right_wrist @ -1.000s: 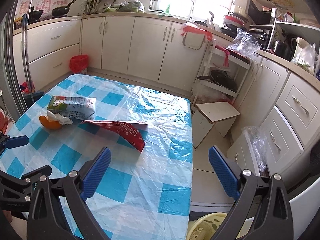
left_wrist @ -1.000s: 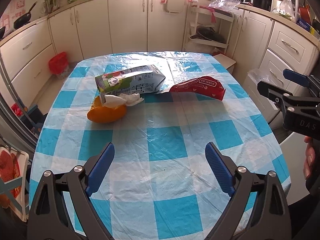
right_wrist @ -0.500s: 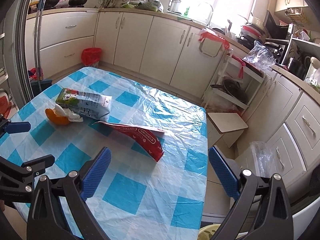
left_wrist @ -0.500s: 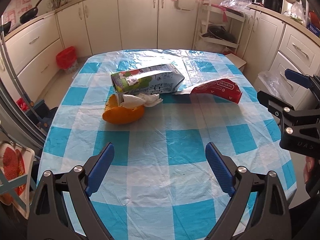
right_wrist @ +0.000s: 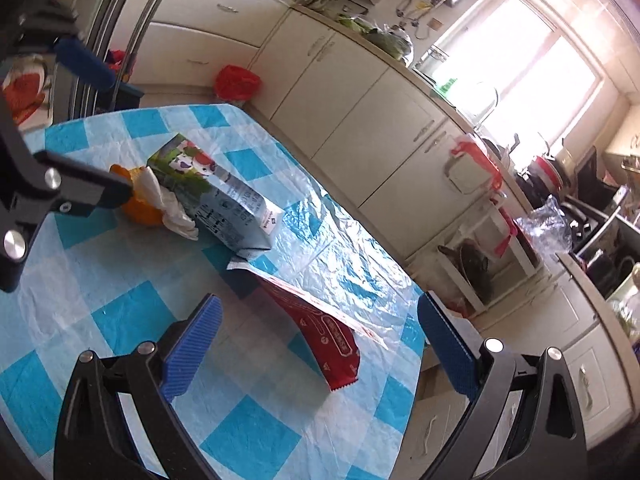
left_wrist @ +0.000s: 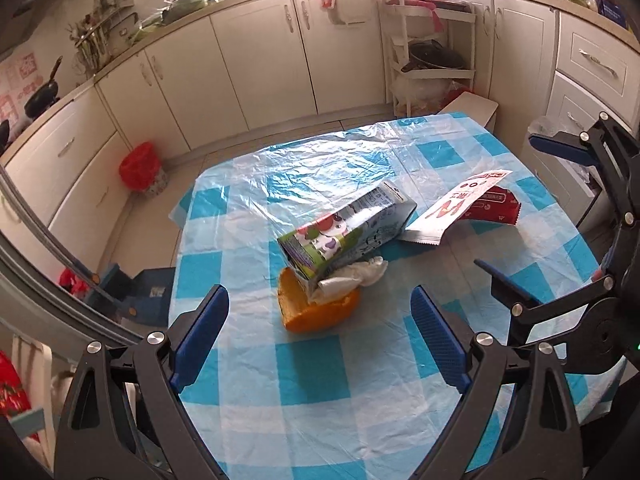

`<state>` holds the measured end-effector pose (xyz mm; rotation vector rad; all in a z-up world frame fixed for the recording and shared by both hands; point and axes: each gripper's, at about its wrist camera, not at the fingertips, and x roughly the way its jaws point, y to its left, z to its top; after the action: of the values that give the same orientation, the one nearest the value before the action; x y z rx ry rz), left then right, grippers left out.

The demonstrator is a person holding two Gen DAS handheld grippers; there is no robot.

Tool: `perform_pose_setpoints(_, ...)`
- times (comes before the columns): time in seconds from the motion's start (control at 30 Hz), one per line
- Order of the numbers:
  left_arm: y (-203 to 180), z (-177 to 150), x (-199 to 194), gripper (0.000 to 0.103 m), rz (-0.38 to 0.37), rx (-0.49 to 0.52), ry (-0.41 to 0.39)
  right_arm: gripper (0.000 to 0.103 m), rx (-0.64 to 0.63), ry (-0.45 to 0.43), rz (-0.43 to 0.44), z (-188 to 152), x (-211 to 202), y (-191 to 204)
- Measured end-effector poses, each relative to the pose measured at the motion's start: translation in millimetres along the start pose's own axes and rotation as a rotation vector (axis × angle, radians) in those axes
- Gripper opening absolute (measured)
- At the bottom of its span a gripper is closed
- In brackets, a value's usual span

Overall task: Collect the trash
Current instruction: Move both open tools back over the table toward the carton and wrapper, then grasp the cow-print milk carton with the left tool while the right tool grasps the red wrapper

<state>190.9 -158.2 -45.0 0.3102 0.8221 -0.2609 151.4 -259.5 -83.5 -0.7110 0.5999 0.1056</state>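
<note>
An orange peel (left_wrist: 316, 312) with a crumpled white tissue (left_wrist: 352, 276) in it lies on the blue-checked table (left_wrist: 320, 420). A flattened milk carton (left_wrist: 352, 228) leans over it, and a red snack wrapper (left_wrist: 472, 208) lies to its right. My left gripper (left_wrist: 320, 336) is open, just short of the peel. In the right wrist view the wrapper (right_wrist: 324, 336) sits between the fingers of my open right gripper (right_wrist: 320, 344), with the carton (right_wrist: 216, 200), tissue (right_wrist: 172, 208) and peel (right_wrist: 140, 208) beyond. The right gripper (left_wrist: 540, 208) also shows at the right edge of the left wrist view.
Cream kitchen cabinets (left_wrist: 256, 56) ring the room. A red bin bag (left_wrist: 140, 168) stands on the floor at the left, a white rack (left_wrist: 432, 56) with a pan and a small stool (left_wrist: 472, 108) beyond the table's far right corner.
Both grippers have moved closer to the trash and tilted. The peel now sits just before the left fingers, the wrapper between the right fingers. Both stay open.
</note>
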Motion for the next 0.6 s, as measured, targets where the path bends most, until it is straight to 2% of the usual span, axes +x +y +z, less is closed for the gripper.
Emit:
perform_pose_setpoints(0.17,3,15,16,0.089,-0.006,0.038,0.008,0.094,-0.093,0.001,-0.003,4,22,12)
perform_pose_setpoints(0.33,-1,30,32,0.094,-0.002,0.1,-0.002,0.093,-0.014,0.025,0.069,8,46,-4)
perform_pose_setpoints(0.4,-5,36,39,0.095,-0.007,0.132,-0.006,0.083,0.027,0.03,0.099,7,51,-11)
perform_pose_setpoints(0.5,-13,43,54,0.095,-0.001,0.176,0.01,0.053,0.081,0.06,0.162,7,58,-18)
perform_pose_setpoints(0.53,-15,44,60,0.095,0.005,0.188,0.018,0.036,0.095,0.078,0.186,7,60,-19)
perform_pose_setpoints(0.6,-22,46,68,0.095,0.023,0.22,0.027,0.025,0.147,0.122,0.249,4,66,-24)
